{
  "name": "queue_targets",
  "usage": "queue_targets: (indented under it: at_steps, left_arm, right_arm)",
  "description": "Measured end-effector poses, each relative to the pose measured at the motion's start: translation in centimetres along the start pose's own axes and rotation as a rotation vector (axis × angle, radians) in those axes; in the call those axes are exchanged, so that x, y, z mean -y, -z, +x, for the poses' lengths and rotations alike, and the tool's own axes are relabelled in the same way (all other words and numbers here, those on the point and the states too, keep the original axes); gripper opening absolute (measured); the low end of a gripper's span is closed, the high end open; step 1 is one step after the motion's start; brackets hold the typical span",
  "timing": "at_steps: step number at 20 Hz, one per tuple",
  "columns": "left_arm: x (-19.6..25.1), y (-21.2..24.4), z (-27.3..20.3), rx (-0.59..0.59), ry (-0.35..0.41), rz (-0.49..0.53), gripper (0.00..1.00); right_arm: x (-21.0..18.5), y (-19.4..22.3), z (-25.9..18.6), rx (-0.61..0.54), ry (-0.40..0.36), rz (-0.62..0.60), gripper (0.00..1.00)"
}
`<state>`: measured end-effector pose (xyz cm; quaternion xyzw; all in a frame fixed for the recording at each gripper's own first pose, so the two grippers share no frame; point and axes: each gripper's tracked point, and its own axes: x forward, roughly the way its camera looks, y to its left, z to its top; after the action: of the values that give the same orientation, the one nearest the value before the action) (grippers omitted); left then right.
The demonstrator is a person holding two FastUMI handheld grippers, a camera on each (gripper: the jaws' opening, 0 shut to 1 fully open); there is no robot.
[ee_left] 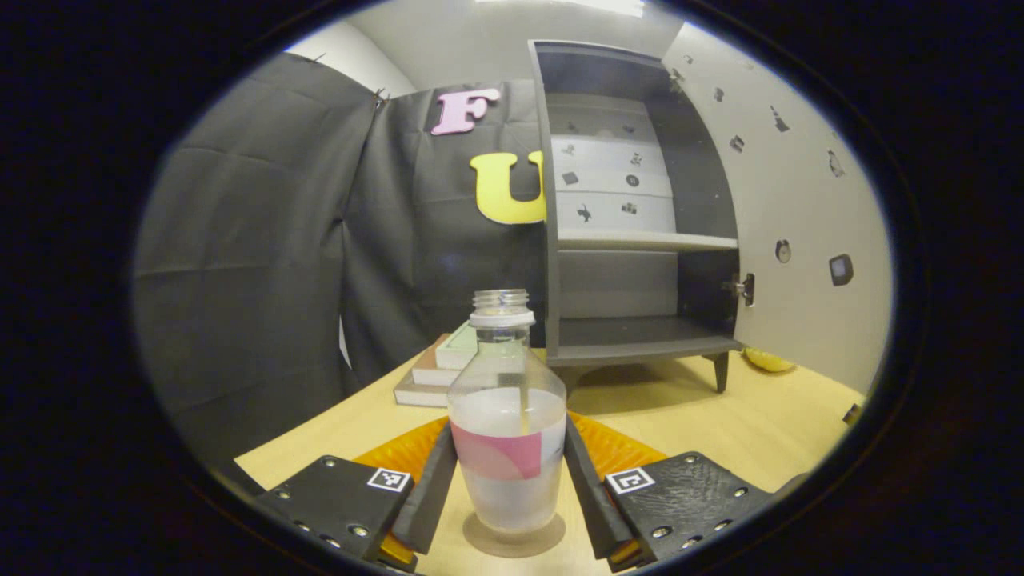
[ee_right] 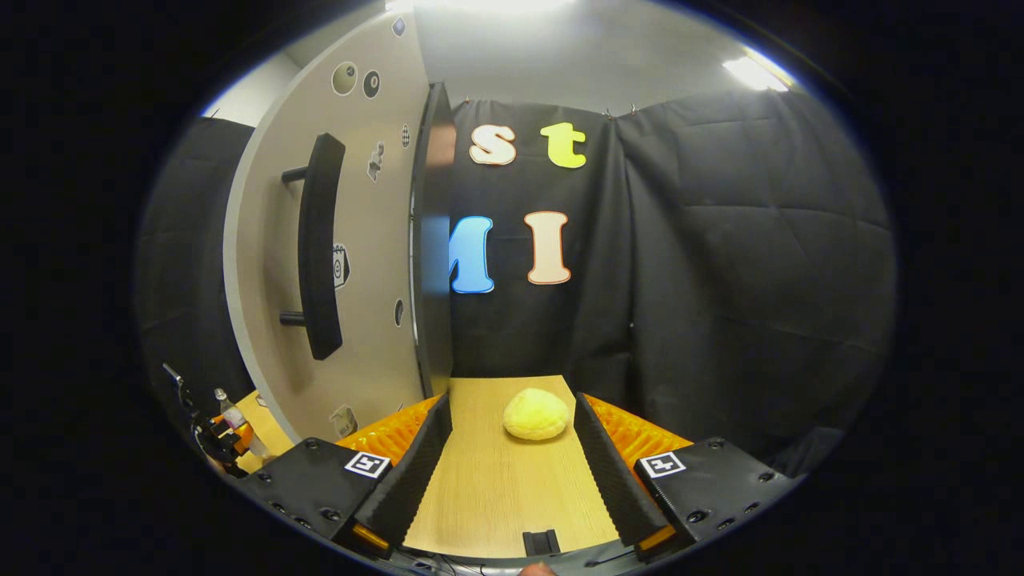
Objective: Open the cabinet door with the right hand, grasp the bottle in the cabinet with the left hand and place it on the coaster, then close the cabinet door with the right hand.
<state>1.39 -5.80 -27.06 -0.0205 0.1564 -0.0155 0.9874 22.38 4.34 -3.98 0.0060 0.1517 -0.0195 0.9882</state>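
One bottle (ee_left: 507,416) hiding coaster (ee_left: 514,538), contact unclear

One bottle (ee_left: 506,416) stands on one round coaster (ee_left: 514,538) near the camera in the left gripper view, and a stack of three books (ee_left: 438,370) lies farther off to its left. One cabinet (ee_left: 632,224) stands at the far right with one shelf (ee_left: 646,239) inside and one open door (ee_left: 800,200), which in the right gripper view carries one long handle (ee_right: 320,244). One yellow, rounded, soft-looking thing (ee_right: 536,414) lies on the one wooden table (ee_right: 496,488).
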Motion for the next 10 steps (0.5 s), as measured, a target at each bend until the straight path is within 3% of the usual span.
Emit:
queue_targets:
  at_steps: [10]
  left_arm:
    - [0.4, 4.1, 1.5, -0.014, -0.053, -0.01, 0.74]
  right_arm:
    - [-0.1, 1.0, 1.7, -0.035, -0.008, -0.033, 0.98]
